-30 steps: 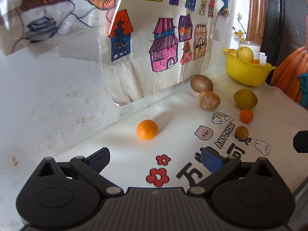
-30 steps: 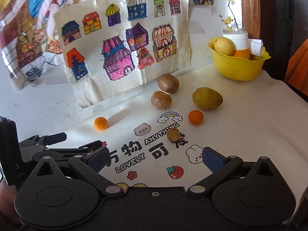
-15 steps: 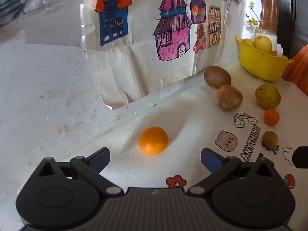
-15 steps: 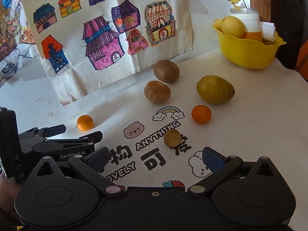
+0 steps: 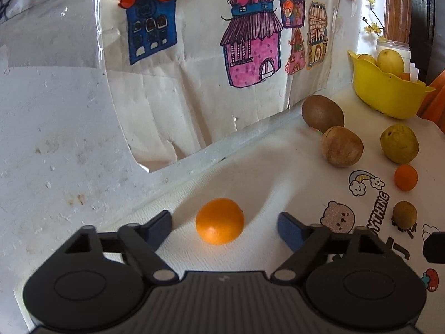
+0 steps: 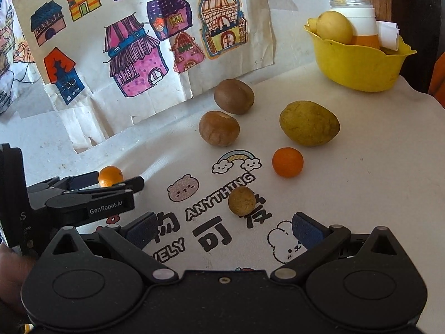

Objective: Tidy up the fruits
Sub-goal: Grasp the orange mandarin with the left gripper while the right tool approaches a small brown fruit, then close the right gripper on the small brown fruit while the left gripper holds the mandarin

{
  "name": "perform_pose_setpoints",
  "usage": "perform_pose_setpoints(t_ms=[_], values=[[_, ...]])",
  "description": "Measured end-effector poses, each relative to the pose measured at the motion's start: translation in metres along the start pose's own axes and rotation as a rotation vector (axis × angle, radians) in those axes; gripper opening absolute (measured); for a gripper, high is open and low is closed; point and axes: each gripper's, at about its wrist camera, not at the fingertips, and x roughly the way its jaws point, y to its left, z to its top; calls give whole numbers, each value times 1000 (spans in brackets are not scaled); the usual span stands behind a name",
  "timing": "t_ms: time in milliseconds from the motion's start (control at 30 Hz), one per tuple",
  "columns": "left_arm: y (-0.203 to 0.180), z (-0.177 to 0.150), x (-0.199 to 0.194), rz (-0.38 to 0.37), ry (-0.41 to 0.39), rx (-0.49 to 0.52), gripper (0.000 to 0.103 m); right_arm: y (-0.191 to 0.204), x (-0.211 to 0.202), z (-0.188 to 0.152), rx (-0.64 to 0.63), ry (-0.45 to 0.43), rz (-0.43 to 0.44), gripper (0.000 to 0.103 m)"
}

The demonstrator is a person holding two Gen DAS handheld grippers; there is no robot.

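A small orange [image 5: 219,220] lies on the white table, between the open fingers of my left gripper [image 5: 225,226], not gripped. It also shows in the right wrist view [image 6: 110,176] beside the left gripper [image 6: 111,185]. My right gripper [image 6: 224,228] is open and empty, just short of a small brown-yellow fruit [image 6: 241,200]. Further off lie a second small orange [image 6: 287,162], a green-yellow fruit [image 6: 309,123] and two brown fruits [image 6: 219,128] [image 6: 234,96]. A yellow bowl [image 6: 358,64] at the back right holds a yellow fruit [image 6: 333,27].
A paper sheet with drawn houses [image 6: 144,44] hangs on the wall behind the table. A white jar [image 6: 358,19] stands in or behind the bowl. The table cover has printed cartoon figures and letters [image 6: 219,194]. The table's right edge [image 6: 428,103] is near the bowl.
My left gripper moved forward so the small orange now sits between its fingers. My right gripper moved forward toward the small brown-yellow fruit. Both stayed open.
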Motion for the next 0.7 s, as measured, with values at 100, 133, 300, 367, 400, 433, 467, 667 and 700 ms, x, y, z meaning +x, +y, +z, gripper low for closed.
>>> perform_pose_setpoints(t_ms=[100, 133, 300, 367, 400, 433, 467, 667, 700], values=[[0, 0, -1, 4, -11, 6, 67, 1, 2, 0, -3, 5, -2, 102], [0, 0, -1, 3, -15, 7, 63, 2, 3, 0, -4, 6, -2, 102], [3, -2, -5, -1, -26, 2, 44, 5, 7, 1, -11, 12, -4, 102], [5, -3, -7, -7, -29, 5, 38, 5, 9, 1, -13, 15, -3, 102], [5, -3, -7, -11, -30, 6, 37, 6, 10, 2, -14, 16, -2, 102], [6, -4, -8, -14, -32, 7, 37, 6, 11, 3, -15, 18, -1, 102], [6, -4, -9, -17, -33, 7, 37, 6, 13, 3, -15, 20, 0, 102], [7, -9, -15, -23, -37, 11, 37, -2, 29, 8, -14, 37, -5, 101], [7, -9, -15, -23, -37, 13, 37, -4, 32, 9, -8, 41, -6, 97]])
